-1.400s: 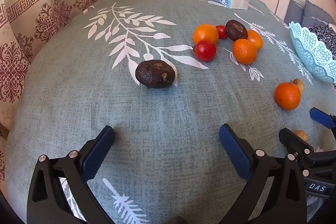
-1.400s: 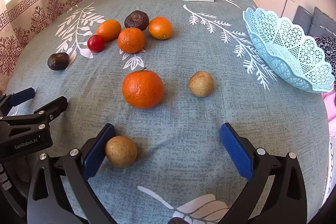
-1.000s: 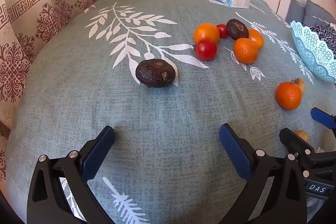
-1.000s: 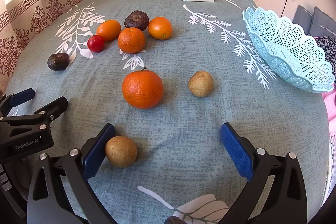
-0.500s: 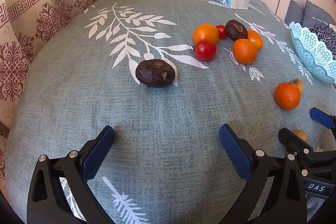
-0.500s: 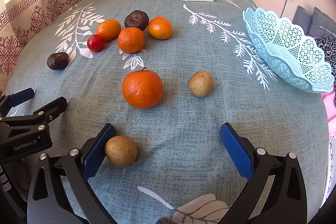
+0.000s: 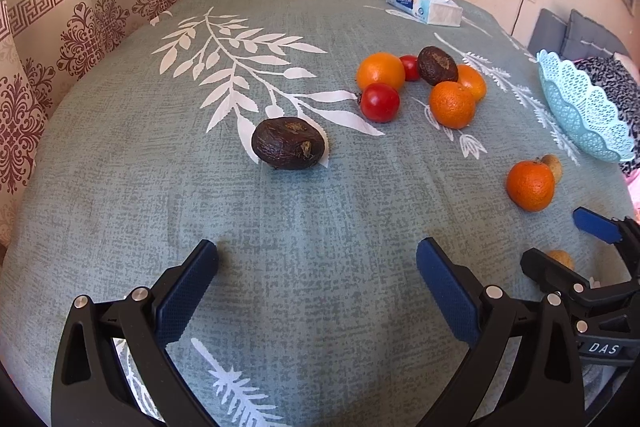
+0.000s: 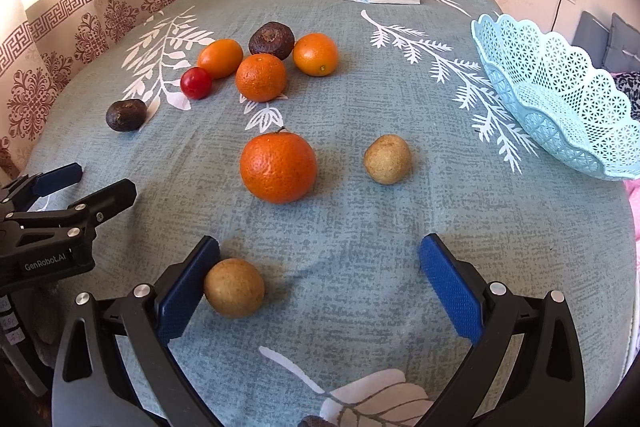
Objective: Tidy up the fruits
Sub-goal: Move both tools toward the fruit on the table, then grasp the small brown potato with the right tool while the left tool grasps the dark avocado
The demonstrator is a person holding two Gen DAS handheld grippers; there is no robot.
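Blue-padded jaws on both grippers stand spread wide and grasp nothing, and across the last second and a half almost nothing has shifted: the views wobble slightly, the fruits lie where they lay. The right gripper (image 8: pixel 320 259) hovers low over the bench (image 8: pixel 400 219), and a tan round fruit (image 8: pixel 234 287) sits just inside its left pad, seemingly touching it. Beyond that fruit lie a large orange (image 8: pixel 278 167) and a second tan fruit (image 8: pixel 387 159); farther still is a cluster of oranges, a tomato (image 8: pixel 195 83) and a dark avocado (image 8: pixel 271 39). The lace-patterned blue basket (image 8: pixel 560 95) stands empty, well right of the large orange. The left gripper (image 7: pixel 316 267) faces another dark avocado (image 7: pixel 288 143), left of the cluster. Judging by this stillness, sorting has not begun; the nearest tan fruit looks the likeliest first pick.
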